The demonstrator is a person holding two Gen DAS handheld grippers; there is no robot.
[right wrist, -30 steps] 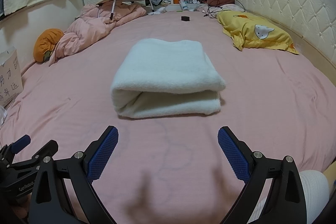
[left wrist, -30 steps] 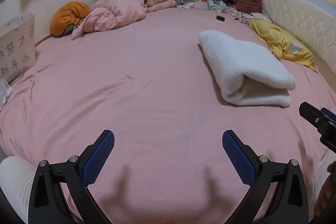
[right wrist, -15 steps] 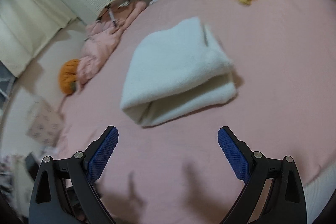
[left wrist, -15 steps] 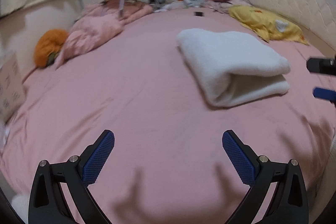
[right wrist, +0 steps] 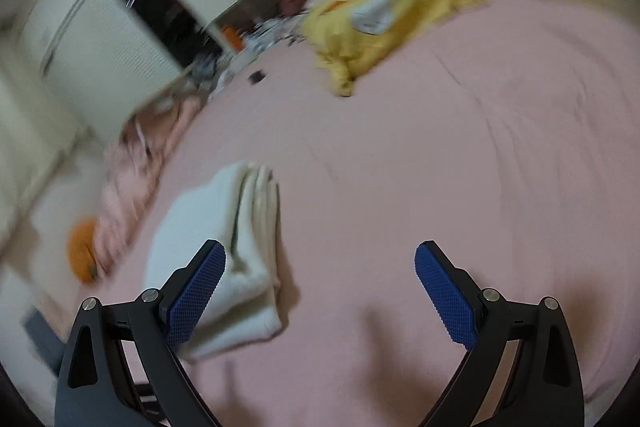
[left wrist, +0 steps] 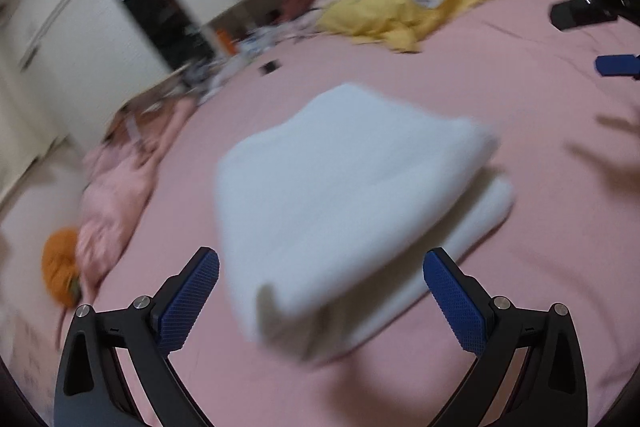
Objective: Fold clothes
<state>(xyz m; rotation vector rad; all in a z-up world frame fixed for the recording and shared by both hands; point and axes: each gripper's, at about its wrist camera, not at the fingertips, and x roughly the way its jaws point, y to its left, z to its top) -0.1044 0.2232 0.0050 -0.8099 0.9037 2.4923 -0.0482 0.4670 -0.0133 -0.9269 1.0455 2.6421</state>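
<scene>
A folded white fleece garment (left wrist: 352,195) lies on the pink bed sheet (left wrist: 540,147), blurred by motion. My left gripper (left wrist: 320,293) is open just in front of its near corner, which sits between the two blue pads without being gripped. In the right wrist view the same folded garment (right wrist: 224,235) lies at the lower left, partly behind my left-hand fingertip (right wrist: 196,295). My right gripper (right wrist: 320,291) is open over bare sheet to the right of the garment. Its tips also show at the right edge of the left wrist view (left wrist: 600,35).
A yellow pillow (left wrist: 404,7) lies at the far side by the padded headboard. A pink quilt (left wrist: 116,187) and an orange cushion (left wrist: 60,267) sit at the left. A small dark object (left wrist: 269,67) lies on the sheet beyond the garment. White wardrobes (left wrist: 92,39) stand behind.
Both cameras have swung and tilted sharply, blurring the views. The left gripper has closed in on the folded garment; the right gripper has shifted to the garment's right. Both stayed open.
</scene>
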